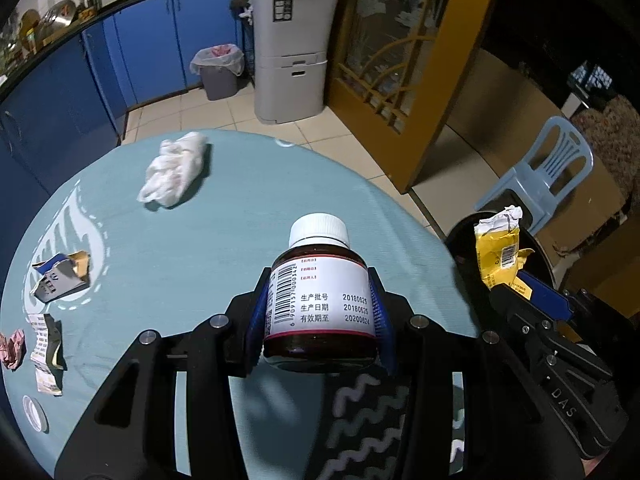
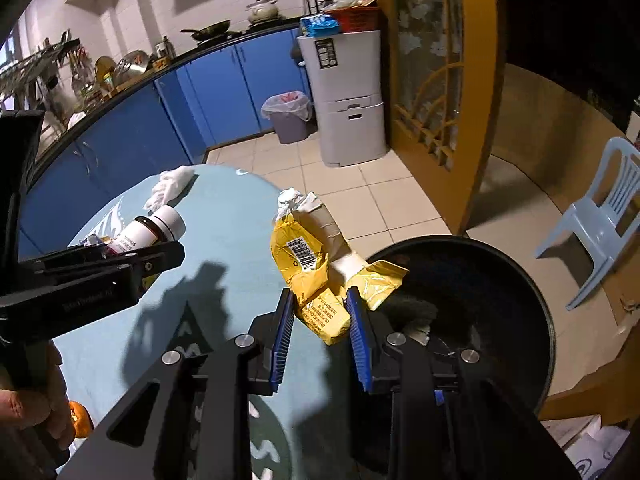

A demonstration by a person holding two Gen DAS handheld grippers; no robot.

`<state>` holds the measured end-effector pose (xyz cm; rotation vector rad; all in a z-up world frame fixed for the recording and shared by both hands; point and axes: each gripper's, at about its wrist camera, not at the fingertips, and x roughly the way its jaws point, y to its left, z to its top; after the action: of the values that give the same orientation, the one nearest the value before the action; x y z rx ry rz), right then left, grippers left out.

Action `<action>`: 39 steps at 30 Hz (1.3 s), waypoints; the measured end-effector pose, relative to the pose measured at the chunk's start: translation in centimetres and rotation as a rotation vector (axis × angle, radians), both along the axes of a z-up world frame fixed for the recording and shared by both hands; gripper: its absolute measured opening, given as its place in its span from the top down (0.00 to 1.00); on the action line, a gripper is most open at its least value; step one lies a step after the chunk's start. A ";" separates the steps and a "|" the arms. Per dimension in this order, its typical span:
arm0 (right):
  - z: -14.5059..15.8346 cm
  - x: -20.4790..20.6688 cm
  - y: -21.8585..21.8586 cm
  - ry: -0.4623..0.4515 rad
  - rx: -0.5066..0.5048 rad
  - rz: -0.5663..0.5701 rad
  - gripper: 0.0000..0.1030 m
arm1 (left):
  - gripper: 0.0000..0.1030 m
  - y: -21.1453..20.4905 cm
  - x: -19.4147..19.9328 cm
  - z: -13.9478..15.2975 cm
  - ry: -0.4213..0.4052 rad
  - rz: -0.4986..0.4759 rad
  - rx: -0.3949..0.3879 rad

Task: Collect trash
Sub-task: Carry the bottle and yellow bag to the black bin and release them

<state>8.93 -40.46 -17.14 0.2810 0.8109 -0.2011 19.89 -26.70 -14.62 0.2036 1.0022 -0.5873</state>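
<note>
My left gripper is shut on a brown medicine bottle with a white cap and white label, held above the round table. My right gripper is shut on a crumpled yellow wrapper at the table's right edge, beside a black round bin. The same wrapper and bin show at the right of the left wrist view. The bottle and the left gripper appear at the left of the right wrist view.
On the table lie a white crumpled tissue, a torn blue-grey carton, a printed paper strip, a pink scrap and a small lid. A lined grey bin, a grey cabinet and a blue plastic chair stand on the floor.
</note>
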 end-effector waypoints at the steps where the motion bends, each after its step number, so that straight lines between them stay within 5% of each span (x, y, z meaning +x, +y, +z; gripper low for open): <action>1: 0.0 -0.3 -0.3 -0.004 0.003 -0.006 0.74 | 0.55 -0.3 -0.1 0.1 -0.002 -0.005 0.002; 29: -2.2 -5.1 -9.0 0.006 0.042 -0.155 0.74 | 0.54 -14.8 -5.5 -1.2 0.002 -0.245 0.071; 31: -2.4 -5.2 -9.5 0.010 0.053 -0.164 0.74 | 0.46 -15.6 -5.7 -1.3 0.014 -0.263 0.065; 33: -2.7 -5.2 -9.8 0.014 0.058 -0.173 0.72 | 0.15 -16.1 -5.9 -1.2 0.009 -0.268 0.053; 34: -2.9 -5.2 -10.0 0.018 0.064 -0.177 0.72 | 0.10 -16.4 -6.0 -1.1 0.006 -0.275 0.044; 39: -3.3 -5.0 -10.6 0.027 0.071 -0.186 0.71 | 0.03 -17.3 -6.2 -0.9 -0.006 -0.283 0.044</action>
<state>3.96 -51.04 -20.45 0.4222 0.8201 -0.3512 13.67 -44.02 -15.47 0.3902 0.9879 -0.8221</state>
